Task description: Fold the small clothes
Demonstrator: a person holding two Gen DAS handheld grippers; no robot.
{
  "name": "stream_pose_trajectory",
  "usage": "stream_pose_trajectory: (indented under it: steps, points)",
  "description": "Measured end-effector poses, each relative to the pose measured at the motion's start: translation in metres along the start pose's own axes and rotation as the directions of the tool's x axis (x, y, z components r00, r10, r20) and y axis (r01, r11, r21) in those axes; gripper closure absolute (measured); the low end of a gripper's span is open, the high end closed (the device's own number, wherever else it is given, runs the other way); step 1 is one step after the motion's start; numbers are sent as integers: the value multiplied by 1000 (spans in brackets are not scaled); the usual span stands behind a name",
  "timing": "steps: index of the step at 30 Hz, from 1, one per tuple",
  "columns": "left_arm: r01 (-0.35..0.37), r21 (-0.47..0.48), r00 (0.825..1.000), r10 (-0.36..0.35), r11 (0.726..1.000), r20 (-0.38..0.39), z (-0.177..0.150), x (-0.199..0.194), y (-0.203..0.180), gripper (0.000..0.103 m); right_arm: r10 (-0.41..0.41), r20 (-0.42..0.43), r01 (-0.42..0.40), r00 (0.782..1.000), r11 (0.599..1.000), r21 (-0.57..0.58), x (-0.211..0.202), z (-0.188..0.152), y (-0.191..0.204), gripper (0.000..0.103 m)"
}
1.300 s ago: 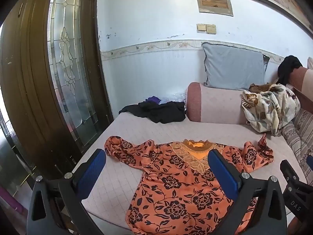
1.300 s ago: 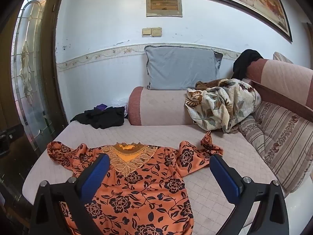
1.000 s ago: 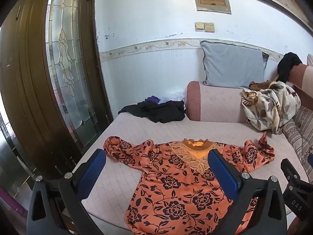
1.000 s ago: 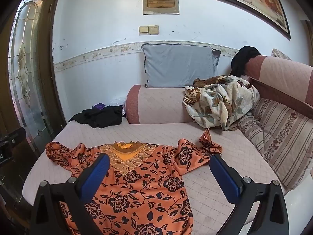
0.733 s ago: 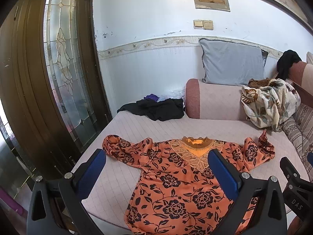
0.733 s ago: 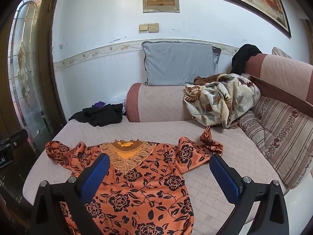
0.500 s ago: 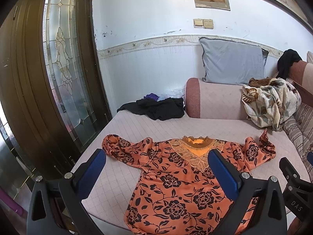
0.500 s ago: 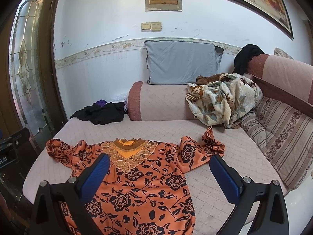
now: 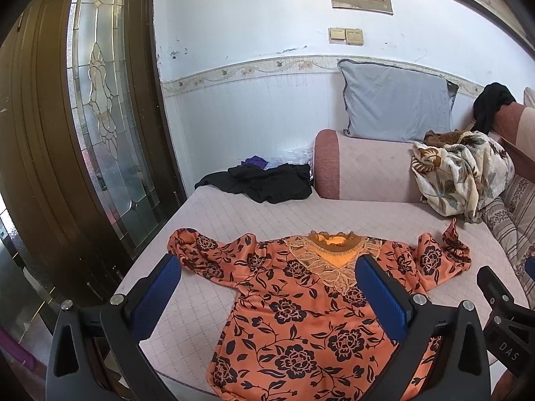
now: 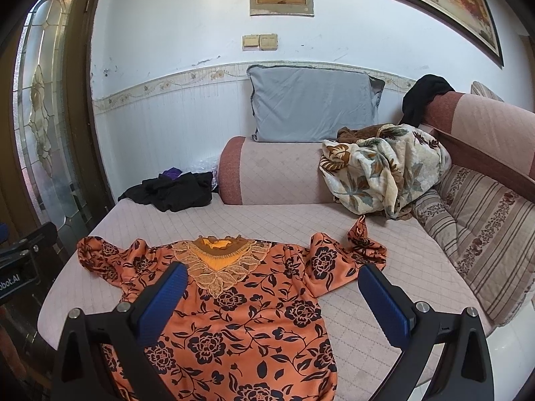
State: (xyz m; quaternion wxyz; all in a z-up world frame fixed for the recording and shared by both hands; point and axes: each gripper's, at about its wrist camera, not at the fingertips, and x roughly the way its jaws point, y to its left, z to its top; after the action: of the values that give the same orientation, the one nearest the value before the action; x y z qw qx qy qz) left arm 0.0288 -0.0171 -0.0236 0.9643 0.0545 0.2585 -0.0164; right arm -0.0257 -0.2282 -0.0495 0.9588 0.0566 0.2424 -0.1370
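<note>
Blouse: orange floral blouse lay flat, unfolded, near edge of sofa seat.
Grippers: left gripper and right gripper hung above, jaws apart, empty.
Risk: slippery fabric could bunch; near hem might slide off.

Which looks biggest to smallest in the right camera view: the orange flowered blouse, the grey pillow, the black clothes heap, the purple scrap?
1. Orange flowered blouse, though it lies nearest the camera.
2. Grey pillow.
3. Black clothes heap.
4. Purple scrap, mostly hidden.
</note>
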Motion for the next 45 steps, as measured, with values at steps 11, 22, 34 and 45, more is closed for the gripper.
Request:
stream_pose_trajectory:
  steps: [11, 22, 34, 45]
  points:
    - [-10, 4, 1000, 11, 1000, -25, -1, 20, -1, 0, 10, -26, -10, 1000, 1000, -4, 19, 1, 3, 0]
    - [-14, 11, 997, 15, 1000, -80, -1, 62, -9, 0, -3, -56, 3, 998, 1000, 1, 50, 6, 4, 0]
    - [-12, 66, 903, 39, 998, -428, -77, 262, -70, 0, -2, -158, 27, 988, 987, 160, 173, 0, -146, 0]
    - [20, -14, 855, -24, 1000, -519, -136, 332, -84, 0, -37, -320, 122, 947, 960, 252, 341, 16, -236, 0]
